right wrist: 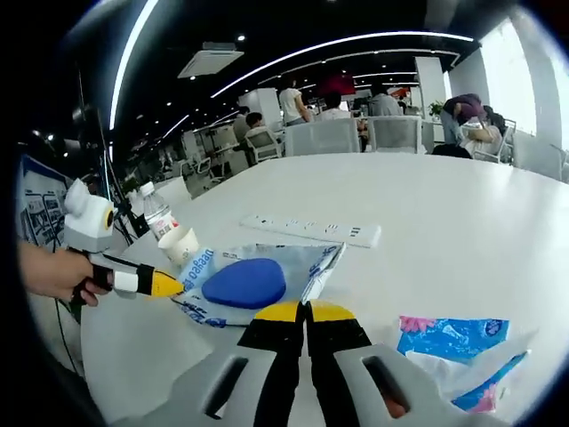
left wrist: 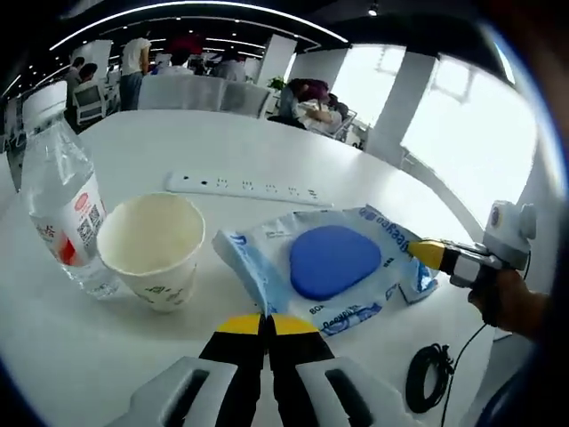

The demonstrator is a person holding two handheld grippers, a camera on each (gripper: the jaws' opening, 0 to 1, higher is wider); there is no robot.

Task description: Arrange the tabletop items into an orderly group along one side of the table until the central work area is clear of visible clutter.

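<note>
Both tools w/ jaws together, gripping nothing: left tool [left wrist: 264, 326], right tool [right wrist: 307, 312]. Wet-wipes pack [left wrist: 331, 263] lies mid-table [left wrist: 267, 151], just beside paper cup [left wrist: 153, 249] & water bottle [left wrist: 64, 213]; power strip [left wrist: 244, 188] behind.

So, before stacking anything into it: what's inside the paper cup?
In the left gripper view the paper cup looks empty: bare cream inner wall. Its near rim hides part of the bottom, so something small there can't be ruled out.

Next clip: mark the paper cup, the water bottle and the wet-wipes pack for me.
paper cup [left wrist: 151, 245]: left gripper view, inside of its open mouth.
water bottle [left wrist: 60, 213]: left gripper view, on its label.
wet-wipes pack [left wrist: 335, 260]: left gripper view, on its blue flip lid.
</note>
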